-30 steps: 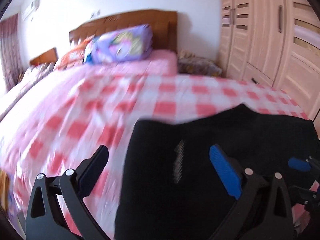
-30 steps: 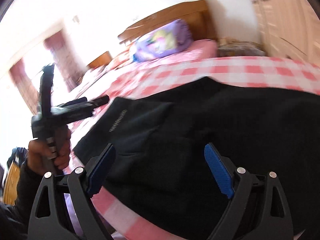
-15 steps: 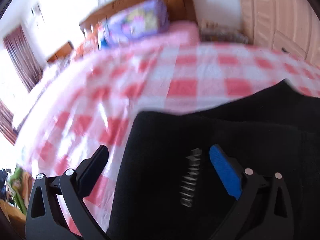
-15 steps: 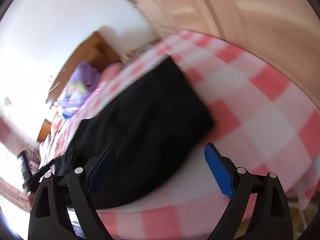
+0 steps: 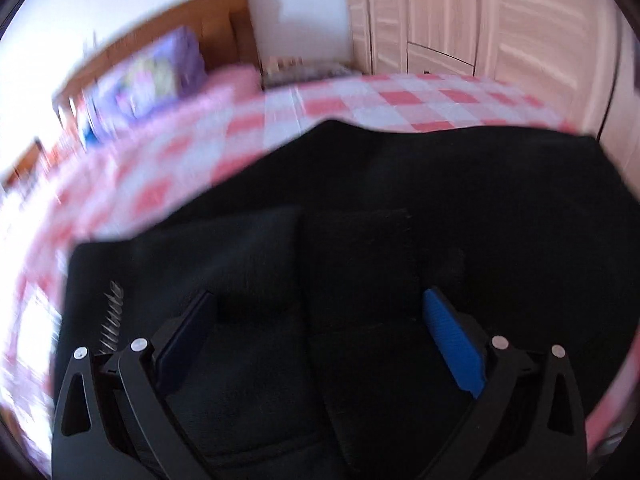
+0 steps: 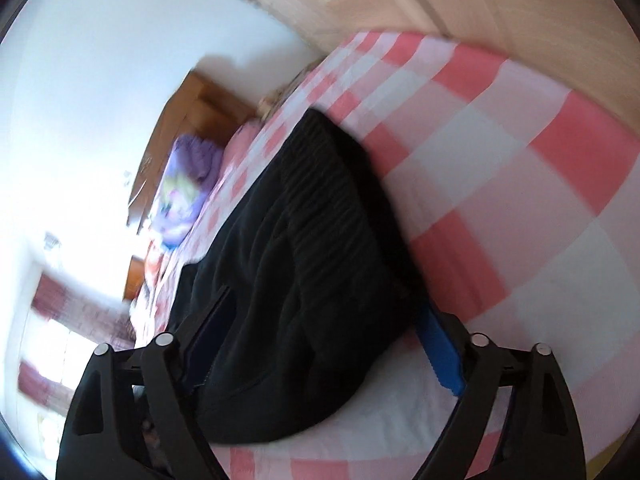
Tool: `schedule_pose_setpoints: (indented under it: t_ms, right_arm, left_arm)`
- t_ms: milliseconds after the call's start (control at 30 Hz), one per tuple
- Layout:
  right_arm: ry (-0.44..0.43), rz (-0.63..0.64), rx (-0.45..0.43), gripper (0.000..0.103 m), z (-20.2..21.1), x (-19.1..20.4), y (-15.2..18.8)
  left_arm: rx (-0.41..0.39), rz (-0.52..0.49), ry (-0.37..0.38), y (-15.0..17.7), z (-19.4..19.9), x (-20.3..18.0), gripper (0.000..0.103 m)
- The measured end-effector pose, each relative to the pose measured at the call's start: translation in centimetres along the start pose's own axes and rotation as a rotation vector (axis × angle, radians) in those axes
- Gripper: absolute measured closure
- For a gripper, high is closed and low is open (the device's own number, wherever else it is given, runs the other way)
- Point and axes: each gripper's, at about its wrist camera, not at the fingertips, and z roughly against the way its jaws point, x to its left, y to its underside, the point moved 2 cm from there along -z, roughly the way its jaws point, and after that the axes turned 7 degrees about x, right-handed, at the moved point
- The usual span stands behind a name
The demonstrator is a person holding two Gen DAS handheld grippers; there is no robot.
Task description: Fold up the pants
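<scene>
Black pants (image 5: 400, 208) spread across the pink-and-white checked bedspread (image 5: 400, 100), filling the lower half of the left wrist view. The left gripper (image 5: 316, 320) hangs over them, jaws spread wide, nothing pinched; cloth lies under the gap, and whether the tips brush it is hard to tell. Only this view shows the silver lettering (image 5: 112, 316) on the fabric at nine o'clock, and the pale wardrobe doors (image 5: 480, 20) up at one o'clock.

The right wrist view is rolled on its side. The right gripper (image 6: 324, 320) straddles the ribbed waistband (image 6: 332, 200) end of the pants (image 6: 300, 280), jaws closing with the fabric edge between them, the pads not yet pressing as far as I can see. Here the bedspread (image 6: 500, 160) runs bare out to three o'clock, and a curtained window (image 6: 60, 320) glows at eight o'clock.

The wooden headboard (image 5: 180, 28) and purple pillow (image 5: 156, 68) are smeared by motion blur. The pants' folds are nearly lost in black, and their near edge is cut off below the grippers.
</scene>
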Motion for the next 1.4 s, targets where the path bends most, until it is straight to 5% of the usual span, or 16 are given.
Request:
schedule_pose_setpoints:
  t_ms: [67,333,367,400,467,633,800,900,933,967,1067,1267,1400]
  right_arm:
    - [0.012,0.028,0.028,0.026,-0.3,0.6,0.5]
    - [0.122,0.102,-0.066,0.026,-1.9,2.3,0.4]
    - [0.119,0.102,-0.094,0.031,-2.0,2.3,0.5]
    - [0.148,0.098,-0.128,0.05,-2.1,2.2,0.5]
    - [0.153,0.08,-0.171,0.064,-1.8,1.6,0.7]
    - [0.067,0.058,-0.248,0.068,-0.3,1.6,1.1]
    - [0.187,0.334,-0.334,0.069,0.8,8.5,1.5]
    - [0.303,0.6,-0.374,0.069,-0.3,14.8,4.2]
    - [0.333,0.677,-0.381,0.069,-0.8,16.4,5.5]
    - [0.371,0.774,-0.386,0.069,-1.7,18.3,7.2]
    - [0.48,1.026,-0.392,0.069,-5.1,21.9,12.3]
    - [0.671,1.335,-0.398,0.069,-10.7,22.5,19.1]
    - [0.758,1.424,-0.424,0.069,-11.4,22.3,20.5]
  left_arm:
    - [0.009,0.019,0.042,-0.1,-0.3,0.6,0.001]
    - [-0.015,0.007,0.011,0.1,-0.3,-0.1,0.001]
    - [-0.014,0.009,0.013,0.1,-0.3,-0.1,0.001]
    - [-0.015,0.009,0.012,0.1,-0.3,-0.2,0.001]
    - [-0.017,0.008,0.007,0.1,-0.3,-0.1,0.001]
    - [-0.017,0.005,0.002,0.2,-0.2,-0.1,0.001]
    - [0.028,0.08,-0.005,-0.9,2.0,-0.2,0.002]
    - [-0.011,0.102,0.181,-2.6,4.9,-1.0,0.002]
    - [0.014,0.104,0.372,-3.8,5.7,-1.5,0.002]
    - [0.038,0.11,0.48,-4.5,5.9,-1.7,0.002]
    - [0.116,0.133,0.716,-7.5,6.3,-2.1,0.002]
    - [0.341,-0.024,0.876,-9.4,4.4,-5.1,0.002]
    - [0.43,-0.131,0.649,-7.4,1.7,-7.3,0.002]
